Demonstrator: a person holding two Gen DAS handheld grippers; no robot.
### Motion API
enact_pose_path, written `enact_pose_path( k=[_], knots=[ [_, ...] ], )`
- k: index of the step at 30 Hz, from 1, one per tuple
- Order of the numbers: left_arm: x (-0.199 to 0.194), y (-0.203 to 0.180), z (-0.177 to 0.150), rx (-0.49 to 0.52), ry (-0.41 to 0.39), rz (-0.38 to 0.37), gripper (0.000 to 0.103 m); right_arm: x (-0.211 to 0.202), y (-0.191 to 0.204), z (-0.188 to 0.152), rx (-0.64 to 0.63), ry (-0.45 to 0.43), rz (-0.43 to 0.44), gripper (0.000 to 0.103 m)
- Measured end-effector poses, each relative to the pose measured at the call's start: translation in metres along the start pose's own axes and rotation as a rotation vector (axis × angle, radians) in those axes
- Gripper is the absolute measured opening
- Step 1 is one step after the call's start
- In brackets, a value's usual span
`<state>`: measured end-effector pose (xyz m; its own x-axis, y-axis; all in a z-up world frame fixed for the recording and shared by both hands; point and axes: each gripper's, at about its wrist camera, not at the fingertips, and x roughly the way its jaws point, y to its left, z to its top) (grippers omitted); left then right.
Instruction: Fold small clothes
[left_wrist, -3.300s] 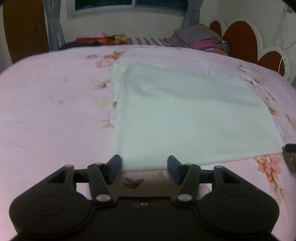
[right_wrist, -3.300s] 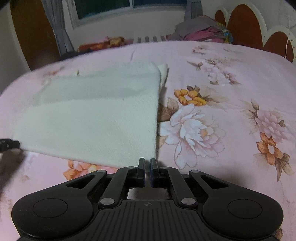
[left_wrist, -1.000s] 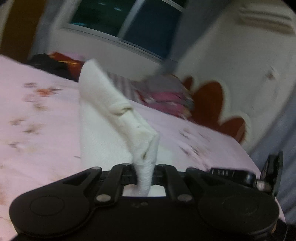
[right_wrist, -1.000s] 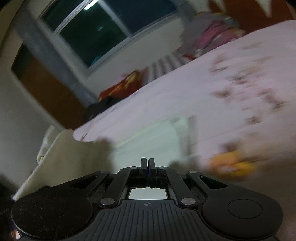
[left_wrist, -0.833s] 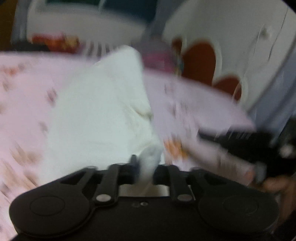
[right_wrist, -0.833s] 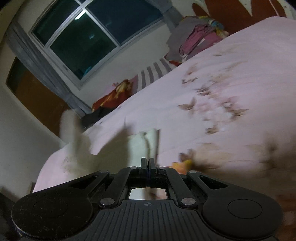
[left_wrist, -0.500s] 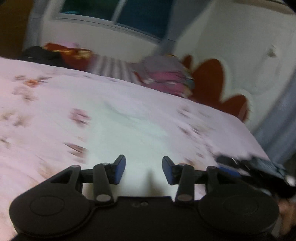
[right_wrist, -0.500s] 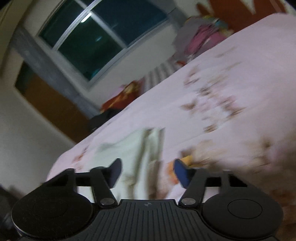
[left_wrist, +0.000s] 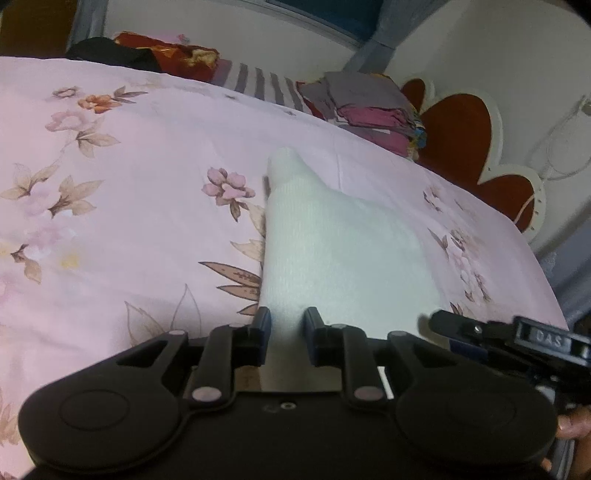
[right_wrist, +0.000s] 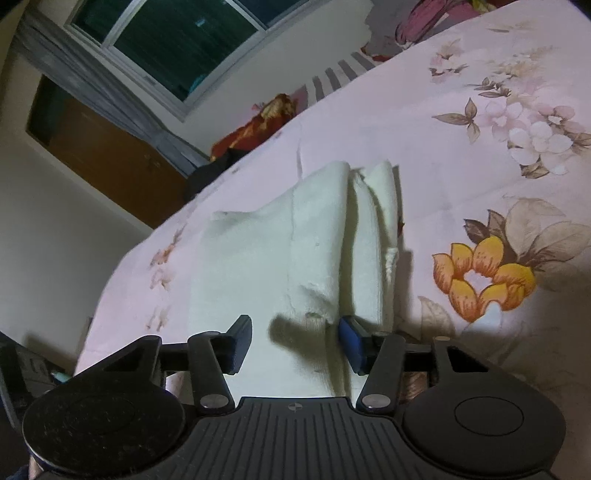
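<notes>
A white knitted cloth (left_wrist: 332, 254) lies folded on the pink flowered bedspread (left_wrist: 129, 206). My left gripper (left_wrist: 287, 329) hangs over its near left corner. Its jaws are closing, with a narrow gap between them; the cloth shows in that gap, and the pads do not visibly press on it. In the right wrist view the cloth (right_wrist: 266, 258) shows stacked layers and a raised fold along its right side. My right gripper (right_wrist: 295, 341) stands wide over the near edge, jaws closing slightly around that fold without touching it. The right gripper (left_wrist: 509, 339) also reaches in from the right.
A pile of folded clothes (left_wrist: 369, 107) sits by the red scalloped headboard (left_wrist: 465, 136). Dark and red fabric (left_wrist: 147, 55) lies along the bed's far edge under the window. A wooden door (right_wrist: 96, 147) stands beyond. A person's fingers (left_wrist: 570, 428) show at the lower right.
A second ago both grippers were shut and the left held the cloth lifted. The cloth now lies folded on the bed, let go. Both grippers came down, and the left's jaws have narrowed.
</notes>
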<state>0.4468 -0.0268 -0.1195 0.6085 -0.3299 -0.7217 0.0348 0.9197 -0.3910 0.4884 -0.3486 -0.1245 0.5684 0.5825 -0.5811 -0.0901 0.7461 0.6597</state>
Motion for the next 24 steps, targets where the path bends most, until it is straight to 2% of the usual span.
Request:
enact_pose_path(
  k=[1,4,6,7,8,12,16,20,23,24],
  knots=[
    [0.001,0.0,0.001,0.017,0.004,0.0,0.02,0.002,0.003,-0.001,-0.005,0.001,-0.003,0.052],
    [-0.001,-0.005,0.006,0.075,0.01,0.003,0.02,0.01,0.008,0.001,-0.039,-0.013,-0.068,0.04],
    [-0.007,-0.007,0.013,0.111,-0.037,-0.003,0.018,0.014,0.01,0.001,-0.043,-0.012,-0.089,0.032],
    [-0.005,-0.009,0.017,0.131,-0.033,-0.007,0.018,0.015,0.011,0.001,-0.046,-0.01,-0.097,0.028],
    [-0.002,-0.011,0.019,0.155,-0.02,-0.006,0.018,0.017,0.011,0.001,-0.047,-0.01,-0.101,0.017],
    [0.005,-0.02,0.022,0.229,-0.005,-0.002,0.019,0.012,0.018,-0.002,-0.078,-0.033,-0.116,0.014],
    [-0.001,-0.03,0.022,0.237,0.013,-0.072,0.018,-0.012,0.019,0.002,-0.069,-0.073,-0.12,0.014],
    [0.009,-0.047,0.015,0.302,0.042,-0.039,0.019,-0.012,-0.006,0.001,0.0,-0.021,-0.124,0.013],
    [0.006,-0.047,0.016,0.29,0.021,-0.023,0.018,-0.012,-0.011,0.001,0.043,-0.024,-0.088,0.014],
    [0.002,-0.048,0.017,0.295,-0.008,-0.019,0.018,-0.012,-0.009,0.001,0.036,-0.021,-0.084,0.014]
  ],
)
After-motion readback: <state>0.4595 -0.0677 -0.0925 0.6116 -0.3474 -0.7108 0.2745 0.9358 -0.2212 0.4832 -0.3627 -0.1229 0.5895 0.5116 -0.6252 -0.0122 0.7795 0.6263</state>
